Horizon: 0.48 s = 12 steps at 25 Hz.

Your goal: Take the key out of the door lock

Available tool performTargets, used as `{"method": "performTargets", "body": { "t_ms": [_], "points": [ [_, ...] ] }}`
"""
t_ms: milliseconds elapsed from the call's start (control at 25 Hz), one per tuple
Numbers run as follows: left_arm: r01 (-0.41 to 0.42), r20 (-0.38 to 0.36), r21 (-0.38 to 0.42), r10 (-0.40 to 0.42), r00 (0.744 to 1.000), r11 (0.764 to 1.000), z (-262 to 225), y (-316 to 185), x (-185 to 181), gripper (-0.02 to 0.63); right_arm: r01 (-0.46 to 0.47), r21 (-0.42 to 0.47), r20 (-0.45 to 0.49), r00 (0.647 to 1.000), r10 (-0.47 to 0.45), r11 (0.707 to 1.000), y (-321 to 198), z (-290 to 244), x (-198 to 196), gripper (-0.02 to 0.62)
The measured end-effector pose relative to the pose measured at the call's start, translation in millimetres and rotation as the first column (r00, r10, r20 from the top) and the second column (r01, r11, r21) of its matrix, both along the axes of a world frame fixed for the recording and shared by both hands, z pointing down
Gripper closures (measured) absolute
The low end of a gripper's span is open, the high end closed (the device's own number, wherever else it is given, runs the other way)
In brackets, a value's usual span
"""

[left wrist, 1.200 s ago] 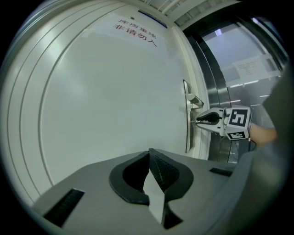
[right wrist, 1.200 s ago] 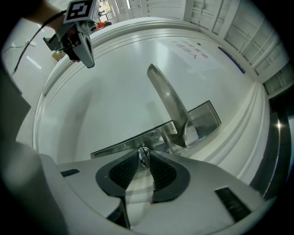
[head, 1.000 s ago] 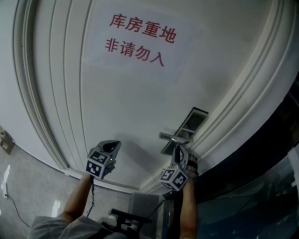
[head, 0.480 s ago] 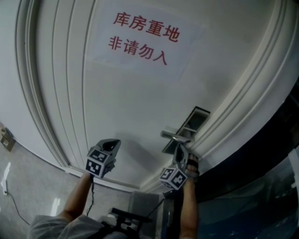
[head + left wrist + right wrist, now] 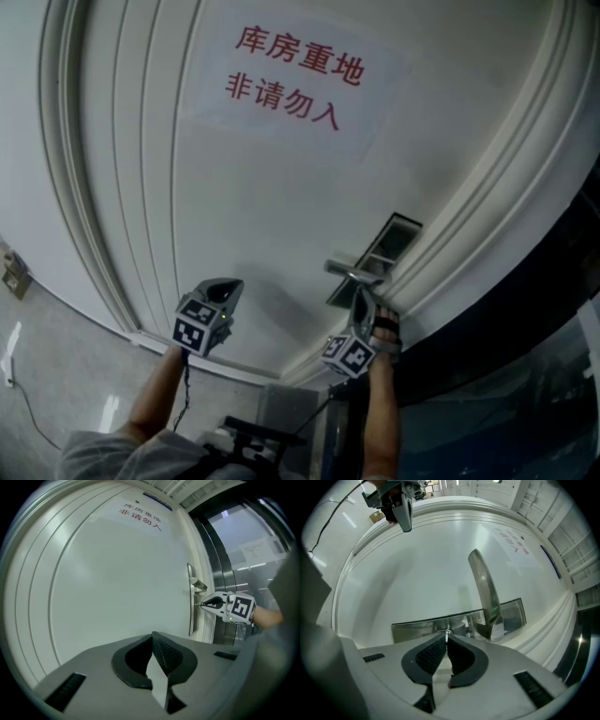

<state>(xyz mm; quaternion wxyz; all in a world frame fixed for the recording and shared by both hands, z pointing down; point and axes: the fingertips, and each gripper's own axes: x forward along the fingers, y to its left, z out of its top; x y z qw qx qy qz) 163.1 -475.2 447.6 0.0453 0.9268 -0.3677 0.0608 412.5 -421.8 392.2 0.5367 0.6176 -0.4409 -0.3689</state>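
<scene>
Key is seen seated in the lock plate, pinched by the right gripper, whose jaws have just been closing; withdrawal is left. The left gripper is held closed, empty.

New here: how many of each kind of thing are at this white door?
Grippers: 2, the left gripper and the right gripper, whose jaws have just been closing with the key between them
Key: 1
Lock plate: 1
Door handle: 1
Paper sign: 1
Total: 6
</scene>
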Motion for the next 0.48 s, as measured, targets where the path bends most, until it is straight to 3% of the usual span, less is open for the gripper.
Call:
{"method": "performTargets", "body": {
  "t_ms": [480],
  "points": [
    [0.02,-0.005,0.01,-0.02,1.0,1.0,-2.6,4.9,-11.0,0.598,0.01,-0.053,-0.085,0.996,-0.014,0.999,0.1,0.4,-6.4,0.572]
  ]
}}
